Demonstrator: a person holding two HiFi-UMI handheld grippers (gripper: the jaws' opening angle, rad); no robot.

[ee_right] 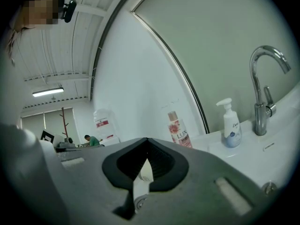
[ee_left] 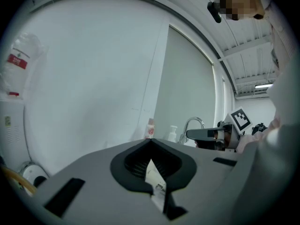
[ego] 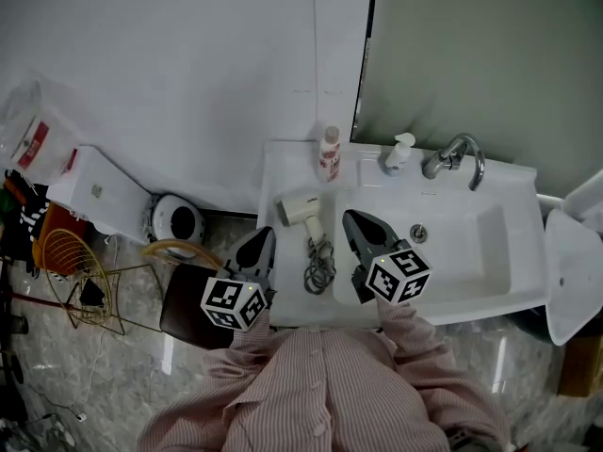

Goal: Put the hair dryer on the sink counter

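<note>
The dryer [ego: 300,207] lies on the bench [ego: 283,172], left of the basin [ego: 471,243], with its cord [ego: 318,264] bunched just beside it. The left hand-held gripper [ego: 262,243] and right hand-held gripper [ego: 356,222] flank the cord, both with jaws together and empty.

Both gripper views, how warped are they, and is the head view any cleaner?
Left gripper view: heavy fisheye, black corners, straight lines bow. Right gripper view: same warp, though the faucet stays sharp. Head view: flat, even light, hair dryer crisp, hardly any shadow.
</note>
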